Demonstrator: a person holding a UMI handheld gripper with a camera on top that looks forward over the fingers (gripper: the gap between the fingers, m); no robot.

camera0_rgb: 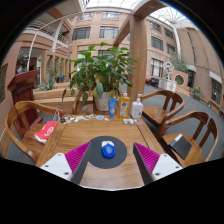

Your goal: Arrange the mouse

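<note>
A blue mouse [108, 150] with a white front part lies on a round dark mouse pad [95, 158] on the wooden table [90, 130]. My gripper [111, 160] is open, its magenta pads [77, 156] spread wide at either side of the pad. The mouse rests on the pad between the fingertips and slightly ahead of them, with clear gaps to both fingers. Nothing is held.
A potted plant [100, 72] and bottles [137, 108] stand at the table's far edge. A red object [45, 131] lies on the left. Wooden chairs [163, 108] surround the table, and a dark device [181, 147] sits at the right. A building courtyard lies beyond.
</note>
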